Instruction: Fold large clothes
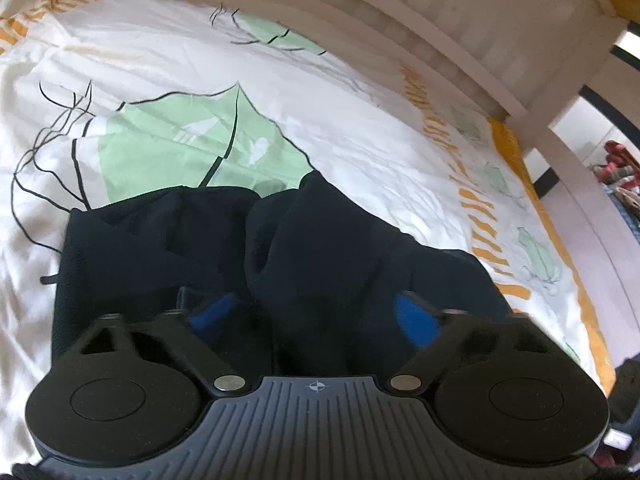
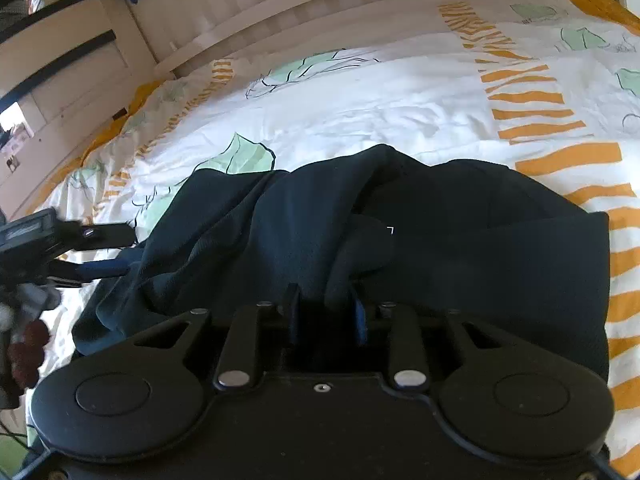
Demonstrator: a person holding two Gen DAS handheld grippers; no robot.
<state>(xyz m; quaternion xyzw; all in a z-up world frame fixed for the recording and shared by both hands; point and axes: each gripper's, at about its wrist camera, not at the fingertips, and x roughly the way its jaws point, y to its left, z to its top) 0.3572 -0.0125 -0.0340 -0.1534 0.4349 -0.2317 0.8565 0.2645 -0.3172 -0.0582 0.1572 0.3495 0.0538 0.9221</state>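
A large dark navy garment (image 1: 328, 248) lies bunched on the bed, also in the right wrist view (image 2: 460, 240). My left gripper (image 1: 316, 316) is open, its blue-padded fingers (image 1: 416, 320) spread wide with a fold of the garment lying between them. My right gripper (image 2: 326, 312) is shut on a bunched fold of the garment. The left gripper also shows at the left edge of the right wrist view (image 2: 116, 252), its fingers apart at the garment's left edge.
The bed cover (image 1: 360, 120) is white with green leaf prints and orange stripes. A white slatted bed frame (image 1: 460, 20) runs along the far side. Cluttered items (image 1: 616, 168) sit beyond the bed at right.
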